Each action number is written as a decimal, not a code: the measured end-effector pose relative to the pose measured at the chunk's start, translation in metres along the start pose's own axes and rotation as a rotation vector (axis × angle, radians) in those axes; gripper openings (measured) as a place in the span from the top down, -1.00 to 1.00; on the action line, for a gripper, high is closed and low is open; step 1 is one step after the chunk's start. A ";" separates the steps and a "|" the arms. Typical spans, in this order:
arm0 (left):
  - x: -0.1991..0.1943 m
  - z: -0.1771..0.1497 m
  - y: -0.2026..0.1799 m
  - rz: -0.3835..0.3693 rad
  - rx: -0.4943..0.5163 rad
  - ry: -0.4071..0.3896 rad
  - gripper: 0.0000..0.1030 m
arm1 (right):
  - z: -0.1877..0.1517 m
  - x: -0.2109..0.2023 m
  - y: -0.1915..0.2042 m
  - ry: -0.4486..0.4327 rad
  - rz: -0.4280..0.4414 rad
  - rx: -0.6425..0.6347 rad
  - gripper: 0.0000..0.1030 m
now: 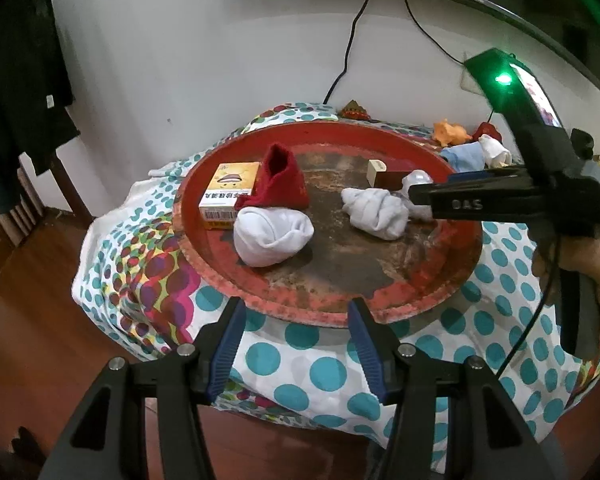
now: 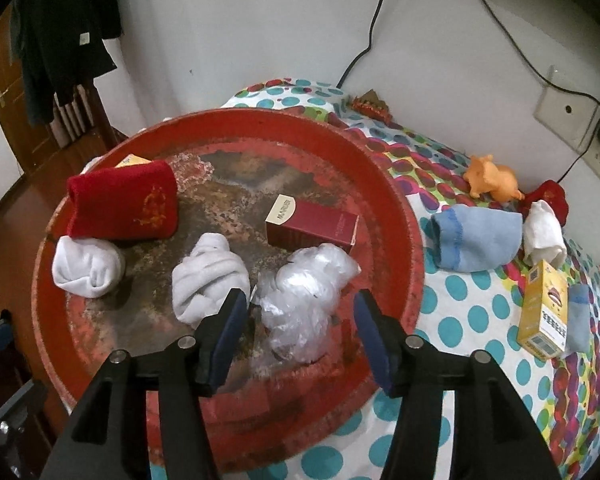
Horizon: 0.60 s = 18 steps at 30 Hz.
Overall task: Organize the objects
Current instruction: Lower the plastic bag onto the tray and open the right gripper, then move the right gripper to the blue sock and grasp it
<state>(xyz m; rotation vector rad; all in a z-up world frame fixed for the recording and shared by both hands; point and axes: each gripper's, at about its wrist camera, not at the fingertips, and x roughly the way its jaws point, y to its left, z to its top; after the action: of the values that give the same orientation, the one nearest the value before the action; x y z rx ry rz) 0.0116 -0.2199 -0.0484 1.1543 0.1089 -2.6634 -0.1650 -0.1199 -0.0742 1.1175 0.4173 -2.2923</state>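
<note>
six items sit on the round red tray [image 2: 404, 216] now: a red sock [image 2: 124, 204], two balled white socks [image 2: 86, 266] [image 2: 208, 276], a crumpled clear plastic bag [image 2: 304, 300], a dark red carton [image 2: 312, 226] and a yellow box [image 1: 228, 196] at the far left rim. judged roughly half gathered. left out on the dotted cloth [image 2: 476, 320], well apart from the tray: a pale blue sock [image 2: 476, 240], a white sock [image 2: 544, 232] beside a second red one [image 2: 554, 196], an orange toy [image 2: 492, 180], another yellow box [image 2: 542, 312] lying over something blue. right gripper [image 2: 300, 308] hovers with jaws spread wide around the plastic bag, holding nothing; whether the pads touch it is unclear. left gripper [image 1: 296, 320] hangs at the tray's near rim, jaws apart, empty. materials: tray is hard, paint worn and flaking to brown in the middle, low raised lip. socks are soft knit, rolled into lumps, will squash in a grip. bag is thin, glossy, wrinkled, likely slippery. cartons are stiff, flat-sided, printed. cloth is loose and rumpled over the table.
</note>
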 end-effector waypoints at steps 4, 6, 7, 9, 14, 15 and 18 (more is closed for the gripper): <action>0.000 -0.001 -0.002 -0.005 0.006 0.003 -0.06 | -0.003 -0.013 -0.006 -0.019 0.012 0.016 -0.08; -0.001 -0.002 -0.006 0.005 0.018 -0.002 -0.05 | -0.005 -0.022 -0.009 -0.039 0.008 0.014 -0.08; -0.001 -0.002 -0.008 0.004 0.024 -0.003 -0.05 | -0.008 -0.029 -0.012 -0.054 0.010 0.017 -0.08; 0.000 -0.003 -0.011 0.006 0.031 0.001 -0.06 | -0.013 -0.037 -0.020 -0.067 0.014 0.035 -0.08; 0.000 -0.006 -0.022 0.003 0.062 0.004 -0.06 | -0.038 -0.057 -0.053 -0.075 -0.009 0.060 -0.11; 0.000 -0.006 -0.024 -0.001 0.068 0.001 -0.06 | -0.045 -0.060 -0.062 -0.070 -0.025 0.068 -0.11; 0.000 -0.008 -0.030 -0.006 0.085 0.005 -0.06 | -0.065 -0.066 -0.097 -0.047 -0.074 0.108 -0.11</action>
<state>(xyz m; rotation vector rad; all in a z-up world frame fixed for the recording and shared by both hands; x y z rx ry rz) 0.0102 -0.1894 -0.0548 1.1879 0.0007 -2.6944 -0.1491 0.0123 -0.0576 1.1141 0.3247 -2.4261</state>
